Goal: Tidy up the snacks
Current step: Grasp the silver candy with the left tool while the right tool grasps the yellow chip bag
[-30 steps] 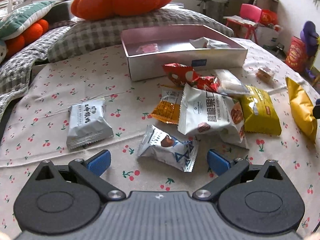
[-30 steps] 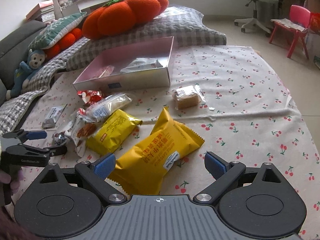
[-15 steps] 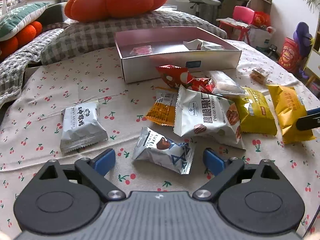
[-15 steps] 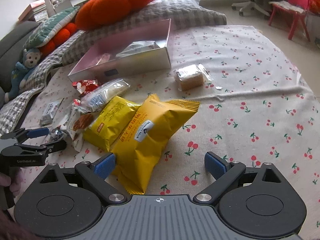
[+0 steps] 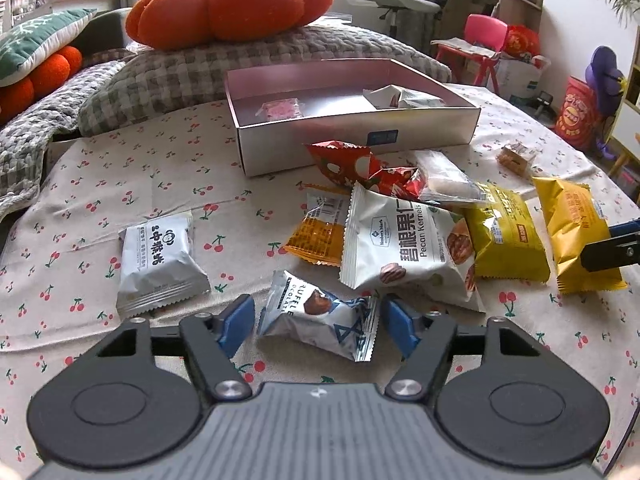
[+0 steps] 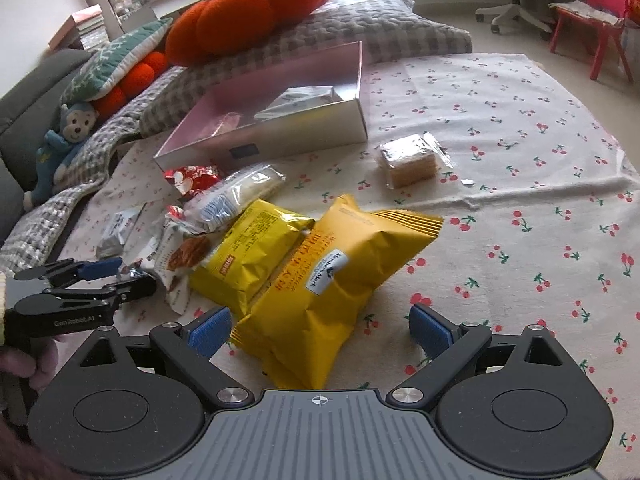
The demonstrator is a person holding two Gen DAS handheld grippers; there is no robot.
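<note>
My left gripper (image 5: 318, 322) and right gripper (image 6: 320, 330) match: black linkage arms, silver pivot screws, blue finger pads (image 5: 236, 322), ribbed grey housing. White lettering marks the left one's side.

The room is bright with soft daylight. It seems to come from the far side, behind the orange pumpkin cushion (image 5: 230, 2). The shiny yellow snack bags (image 6: 336, 280) flash little white spots. Shadows on the cherry cloth (image 5: 120, 184) are pale and small. Both pictures bend round at the edges, and the corners go dark. Far things look a bit fuzzy.
</note>
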